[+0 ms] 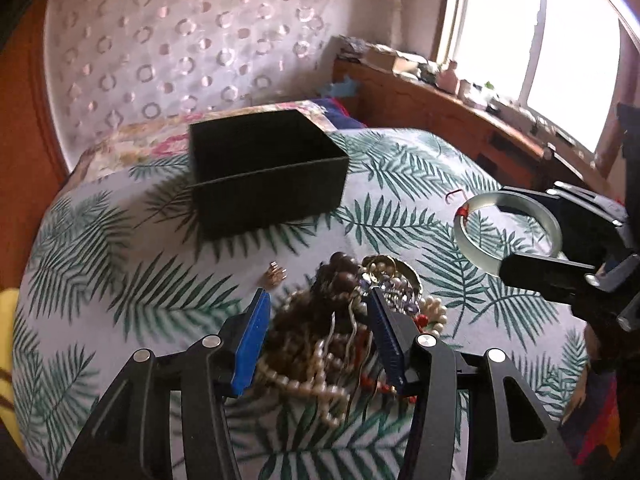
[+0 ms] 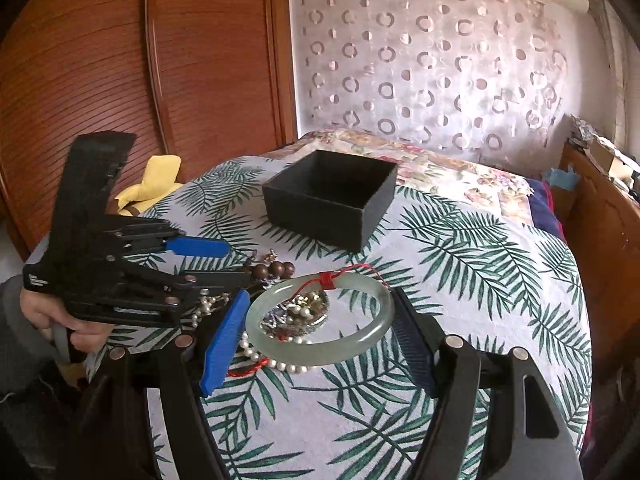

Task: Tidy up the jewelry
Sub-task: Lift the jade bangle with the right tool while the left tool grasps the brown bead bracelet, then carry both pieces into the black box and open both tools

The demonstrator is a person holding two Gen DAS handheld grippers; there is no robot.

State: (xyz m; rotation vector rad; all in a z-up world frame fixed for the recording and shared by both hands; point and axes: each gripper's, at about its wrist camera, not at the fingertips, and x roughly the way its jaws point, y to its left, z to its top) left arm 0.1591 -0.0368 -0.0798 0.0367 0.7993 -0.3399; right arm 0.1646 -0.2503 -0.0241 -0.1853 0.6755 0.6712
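Observation:
A pale green jade bangle [image 2: 320, 320] with a red thread knot is held across its width between the fingers of my right gripper [image 2: 320, 320], lifted above the pile; it also shows in the left wrist view [image 1: 508, 232]. A heap of jewelry [image 1: 340, 320], with brown wooden beads, pearls and metal pieces, lies on the leaf-print bedcover. My left gripper [image 1: 318, 312] is open with its blue fingers on either side of the heap. An open black box [image 1: 264, 164] stands further back; in the right wrist view the box [image 2: 332, 204] looks empty.
A small gold piece [image 1: 275, 276] lies alone left of the heap. A wooden sideboard [image 1: 440, 120] with clutter runs along the right under the window. A wooden wardrobe [image 2: 140, 80] and a yellow cloth [image 2: 148, 188] are at the left.

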